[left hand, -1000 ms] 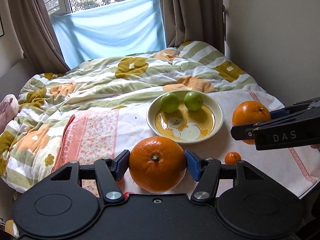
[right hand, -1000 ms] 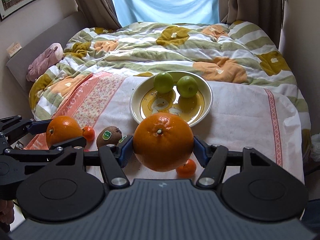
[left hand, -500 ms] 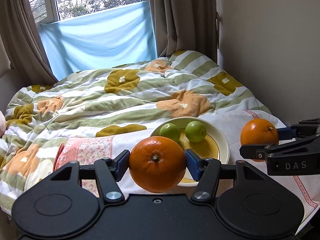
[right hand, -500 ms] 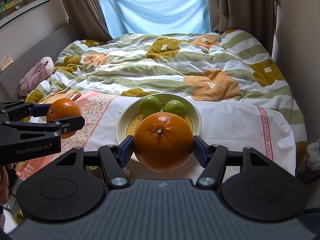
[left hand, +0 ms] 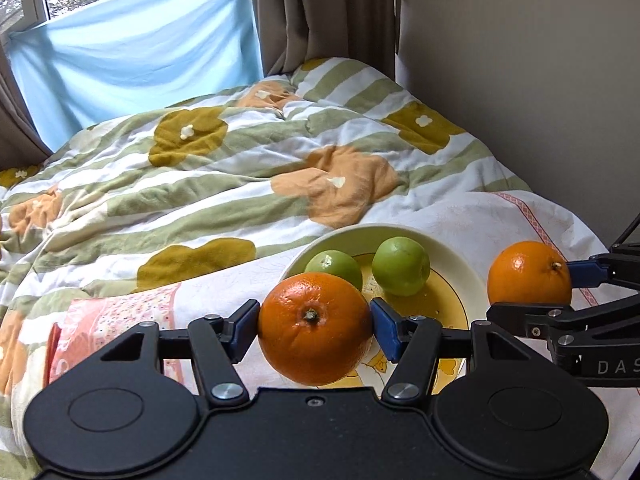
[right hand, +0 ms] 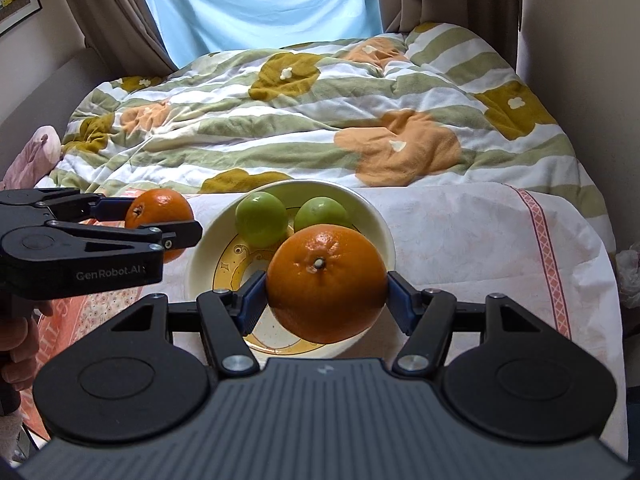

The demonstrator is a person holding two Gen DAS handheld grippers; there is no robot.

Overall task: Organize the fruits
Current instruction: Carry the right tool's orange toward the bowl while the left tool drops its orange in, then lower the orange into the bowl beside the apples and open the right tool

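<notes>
My left gripper is shut on a large orange and holds it above the near left rim of the cream plate. My right gripper is shut on a second orange over the near part of the same plate. Two green apples lie at the far side of the plate. Each gripper with its orange also shows in the other wrist view: the right one and the left one.
The plate stands on a white cloth with a pink border, spread over a bed. A green, orange and white flowered duvet covers the bed behind. A wall is close on the right; curtains and a window are behind.
Both grippers have risen and moved forward toward the plate with their oranges. The small fruits on the cloth near the front have dropped out of view.
</notes>
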